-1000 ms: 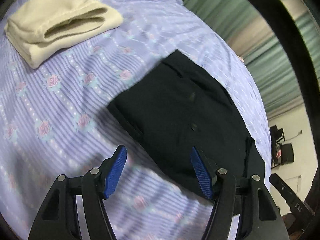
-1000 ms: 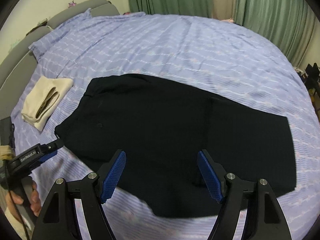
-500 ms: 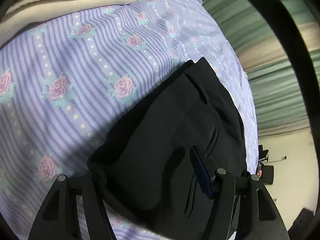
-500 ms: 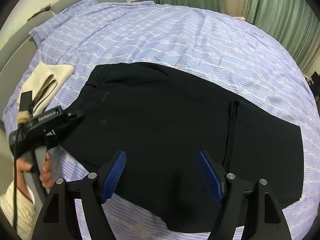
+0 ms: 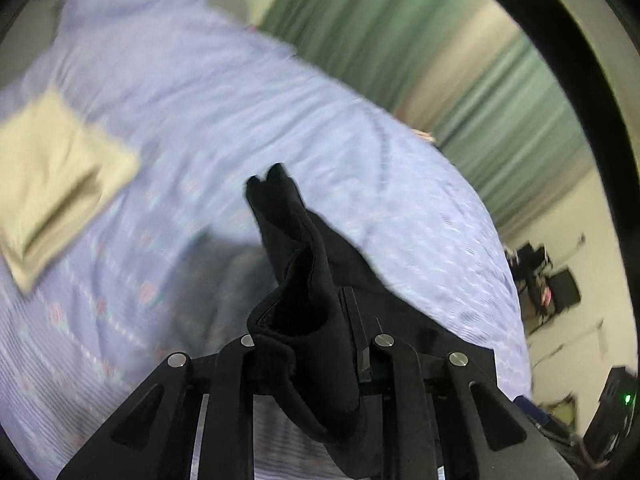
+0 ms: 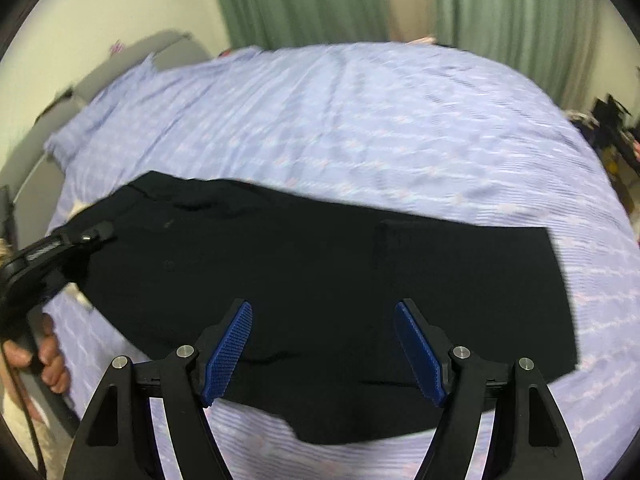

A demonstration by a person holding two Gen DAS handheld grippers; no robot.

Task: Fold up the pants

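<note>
Black pants (image 6: 320,264) lie partly folded across the lilac floral bedsheet (image 6: 360,120), legs doubled over at the right. My left gripper (image 5: 312,344) is shut on the waist end of the pants (image 5: 304,280) and holds that bunched cloth lifted off the bed; in the right wrist view it shows at the pants' left edge (image 6: 60,248). My right gripper (image 6: 324,344) is open and empty, hovering above the near edge of the pants.
A folded cream garment (image 5: 52,160) lies on the bed to the left. Green curtains (image 6: 320,0) hang behind the bed. A grey headboard (image 6: 120,64) is at far left. Dark clutter (image 5: 544,280) stands on the floor at right.
My left gripper has closed on the waist end of the pants and lifted it off the sheet. My right gripper stays open and has shifted slightly over the pants.
</note>
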